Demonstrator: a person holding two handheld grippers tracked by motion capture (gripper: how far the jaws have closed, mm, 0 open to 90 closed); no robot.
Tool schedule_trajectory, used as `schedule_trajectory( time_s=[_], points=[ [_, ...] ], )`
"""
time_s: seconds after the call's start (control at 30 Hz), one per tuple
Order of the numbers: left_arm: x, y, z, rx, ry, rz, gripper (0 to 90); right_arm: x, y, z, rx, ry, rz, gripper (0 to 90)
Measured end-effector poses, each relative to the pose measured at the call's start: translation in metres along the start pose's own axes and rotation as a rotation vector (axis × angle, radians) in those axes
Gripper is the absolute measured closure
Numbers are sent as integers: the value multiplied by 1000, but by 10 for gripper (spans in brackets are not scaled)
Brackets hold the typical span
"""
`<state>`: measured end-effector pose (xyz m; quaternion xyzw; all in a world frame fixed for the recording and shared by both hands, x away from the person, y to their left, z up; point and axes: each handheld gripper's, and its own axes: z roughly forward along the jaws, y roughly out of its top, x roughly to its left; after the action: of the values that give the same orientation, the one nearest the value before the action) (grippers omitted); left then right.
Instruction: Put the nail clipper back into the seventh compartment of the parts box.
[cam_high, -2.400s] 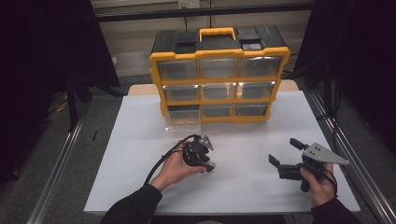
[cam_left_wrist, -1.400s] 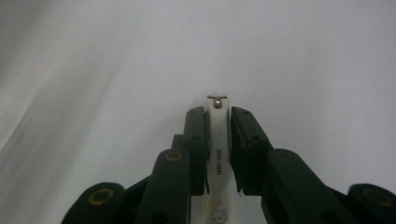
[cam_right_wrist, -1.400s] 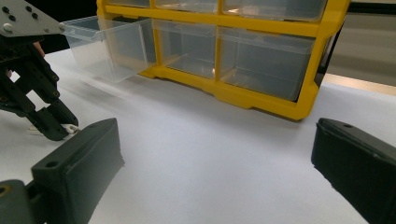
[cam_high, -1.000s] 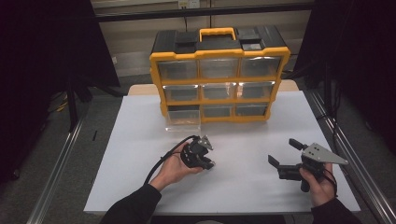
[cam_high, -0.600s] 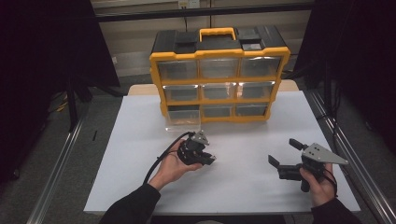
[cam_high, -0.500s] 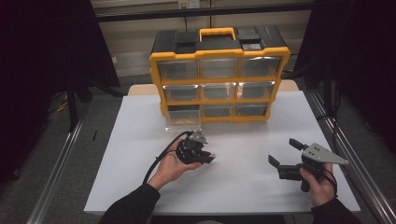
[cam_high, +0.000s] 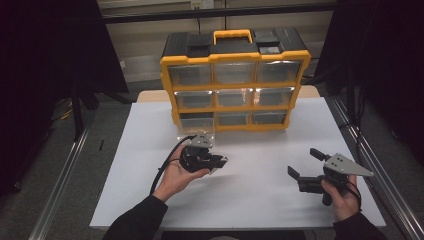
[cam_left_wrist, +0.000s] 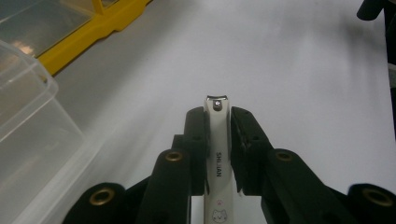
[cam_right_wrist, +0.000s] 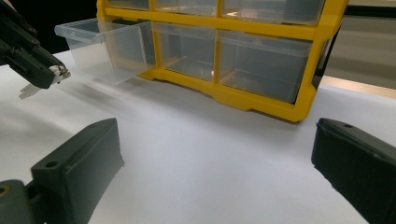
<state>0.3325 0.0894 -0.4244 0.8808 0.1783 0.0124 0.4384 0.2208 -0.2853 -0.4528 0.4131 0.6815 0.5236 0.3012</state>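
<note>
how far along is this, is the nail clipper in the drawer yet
Not yet. Done: the bottom-left drawer of the yellow organizer is already pulled out, and the left gripper is shut on the nail clipper, lifted above the table. In hand: carrying it, short of the drawer. Left, most likely: drop it in and push the drawer shut. The right gripper waits open.

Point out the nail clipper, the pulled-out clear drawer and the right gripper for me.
nail clipper (cam_left_wrist: 218, 154), left gripper view, white body between the jaws.
pulled-out clear drawer (cam_right_wrist: 105, 44), right gripper view, front wall.
right gripper (cam_high: 305, 167), high view, gap between open jaws.
</note>
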Motion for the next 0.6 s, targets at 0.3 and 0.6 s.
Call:
schedule_trajectory(
  time_s=[0.3, 0.6],
  points=[
    [-1, 4, -15, -39, 19, 33, 777, 0, 0, 0, -6, 3, -1, 12],
    [0, 2, -23, -72, 17, 41, 777, 0, 0, 0, -9, 5, -3, 10]
  ],
)
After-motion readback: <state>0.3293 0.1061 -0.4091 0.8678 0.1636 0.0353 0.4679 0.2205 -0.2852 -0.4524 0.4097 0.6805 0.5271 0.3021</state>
